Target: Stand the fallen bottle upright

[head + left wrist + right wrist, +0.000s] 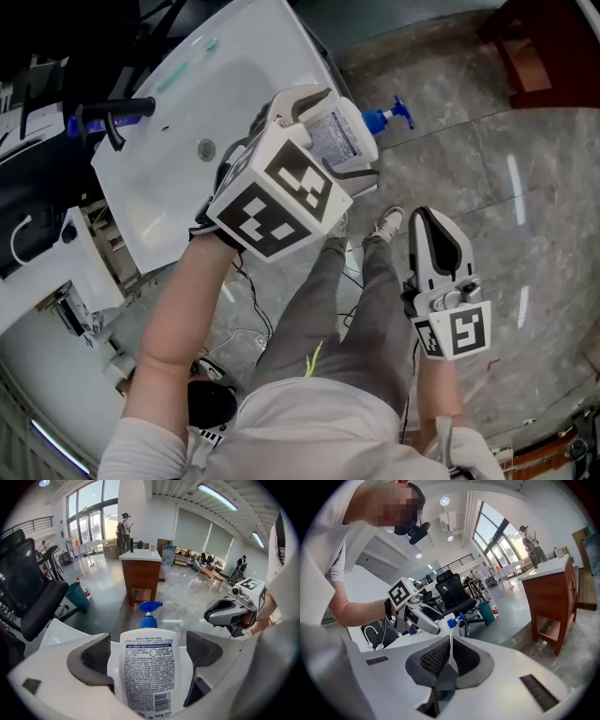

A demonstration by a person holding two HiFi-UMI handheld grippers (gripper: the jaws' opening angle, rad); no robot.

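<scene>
Bottle (149, 674), white with a blue pump, sits between the left gripper's (330, 139) jaws at the white basin's (178, 89) corner; whether it stands upright is hard to tell. The jaws are spread wide, pads (96, 657) just clear of its sides. Right gripper (449, 654) is closed, empty, low above the floor.

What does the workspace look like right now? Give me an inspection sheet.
Surface: white basin.
Job's things: bottle between the left jaws at the basin's corner; upright or not, cannot tell.
Clutter: black faucet on the basin.
Grippers: left gripper open, pads off the bottle; right gripper shut, empty.
Cables: loose cables on the grey floor.
Surroundings: wooden cabinet, office chair.
</scene>
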